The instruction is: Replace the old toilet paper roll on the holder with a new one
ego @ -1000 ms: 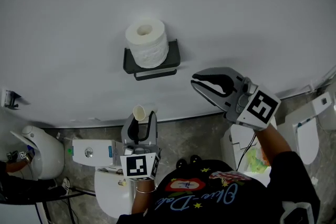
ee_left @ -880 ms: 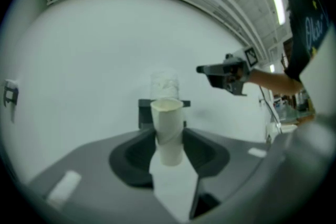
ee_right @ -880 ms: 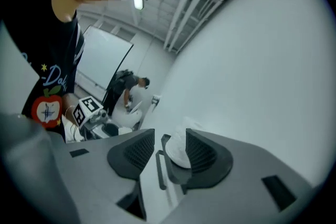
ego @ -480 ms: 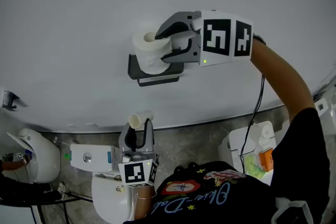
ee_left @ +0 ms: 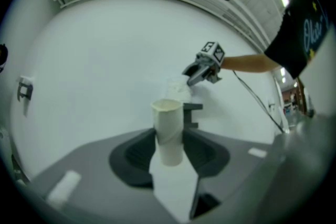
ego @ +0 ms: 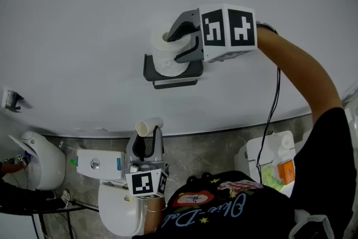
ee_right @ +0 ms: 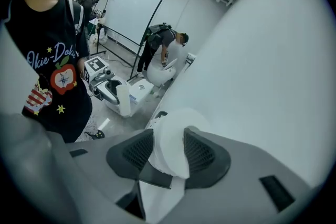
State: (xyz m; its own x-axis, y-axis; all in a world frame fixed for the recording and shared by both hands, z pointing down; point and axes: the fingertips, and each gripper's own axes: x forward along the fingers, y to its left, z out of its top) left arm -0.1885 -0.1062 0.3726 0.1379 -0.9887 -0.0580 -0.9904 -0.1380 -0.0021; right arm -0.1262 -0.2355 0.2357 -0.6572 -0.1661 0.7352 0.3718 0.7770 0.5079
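Note:
A full white toilet paper roll (ego: 162,61) stands on the black wall holder (ego: 168,76). My right gripper (ego: 174,46) reaches it from the right. Its jaws are opening, one on each side of the roll (ee_right: 170,147), not squeezing it. The same roll (ee_left: 177,91) shows small and far off in the left gripper view, with the right gripper (ee_left: 191,77) at it. Lower down, near my body, my left gripper (ego: 148,140) is shut on an empty cardboard tube (ego: 146,126), held upright (ee_left: 169,131).
The wall is plain white. Below it stand white toilets (ego: 42,162) (ego: 120,204) on a grey floor, and a white bin (ego: 268,159) at the right. A cable hangs from my right arm. Another person (ee_right: 165,39) bends over a toilet far back, near a whiteboard (ee_right: 131,13).
My right gripper rose from low right to the roll on the holder, rolled over, and opened its shut jaws around it. The left gripper with the tube barely shifted.

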